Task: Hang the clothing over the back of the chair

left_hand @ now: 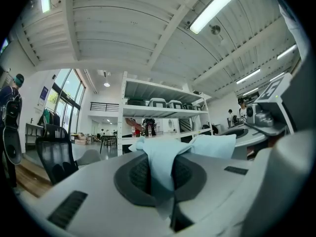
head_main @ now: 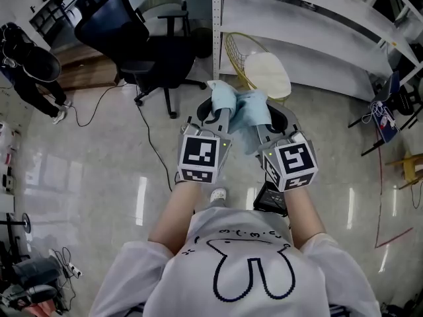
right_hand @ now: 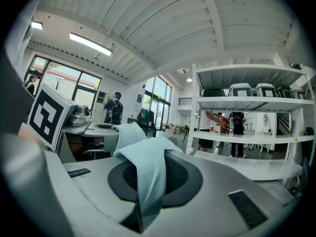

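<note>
The left tongs [head_main: 217,113] and right tongs [head_main: 272,116] are each shut tight on the one light blue cloth [head_main: 239,105]. It hangs bunched between them, in front of the person. One big white shelf [head_main: 301,18] stands ahead. One black chair [head_main: 122,28] is off to the left, well apart from the cloth. One gold wire basket [head_main: 236,53] leans at the shelf's foot.

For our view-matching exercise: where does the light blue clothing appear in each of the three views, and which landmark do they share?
Head view: light blue clothing, upper centre.
Left gripper view: centre, pinched in the jaws.
Right gripper view: centre-left, pinched in the jaws.
Shared landmark: white shelving.
</note>
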